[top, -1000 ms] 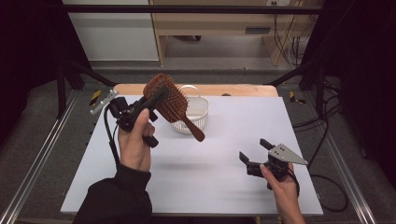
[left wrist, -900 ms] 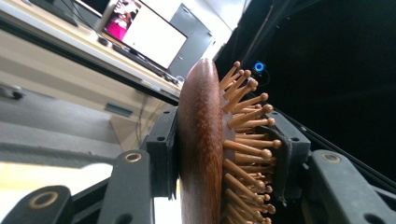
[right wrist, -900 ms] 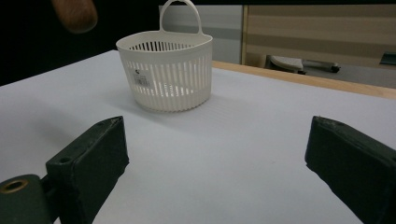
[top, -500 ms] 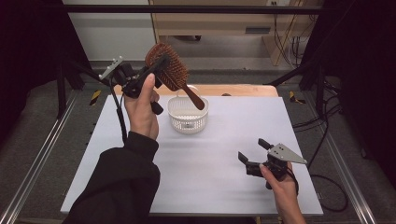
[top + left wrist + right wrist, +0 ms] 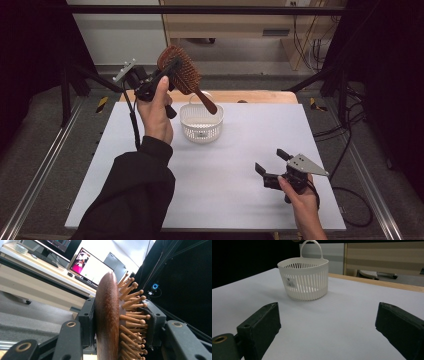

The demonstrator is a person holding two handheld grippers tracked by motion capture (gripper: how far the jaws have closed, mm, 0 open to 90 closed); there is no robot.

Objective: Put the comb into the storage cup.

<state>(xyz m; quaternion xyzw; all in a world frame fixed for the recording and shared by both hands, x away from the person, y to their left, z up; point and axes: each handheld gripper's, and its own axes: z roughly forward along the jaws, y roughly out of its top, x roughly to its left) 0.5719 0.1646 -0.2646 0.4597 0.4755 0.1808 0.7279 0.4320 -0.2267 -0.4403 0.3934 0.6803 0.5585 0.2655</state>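
Observation:
A brown wooden hairbrush (image 5: 186, 76) is held high above the table's far left, its handle slanting down toward a white slotted basket (image 5: 201, 121). My left gripper (image 5: 167, 75) is shut on the brush's head; in the left gripper view its pads clamp the wooden back and the bristle side of the hairbrush (image 5: 107, 322). My right gripper (image 5: 272, 161) rests low near the table's front right, open with nothing between its jaws. From the right gripper view, the basket (image 5: 305, 281) stands upright on the white tabletop beyond my right gripper (image 5: 327, 322).
The white tabletop (image 5: 235, 170) has a wooden strip (image 5: 260, 96) along its far edge. Metal rails (image 5: 35, 185) and dark stands flank the table. A cable (image 5: 350, 200) trails from the right gripper over the front right corner.
My left hand has carried the hairbrush up and toward the far side, from in front of the basket to above its far left. The right gripper has stayed in place.

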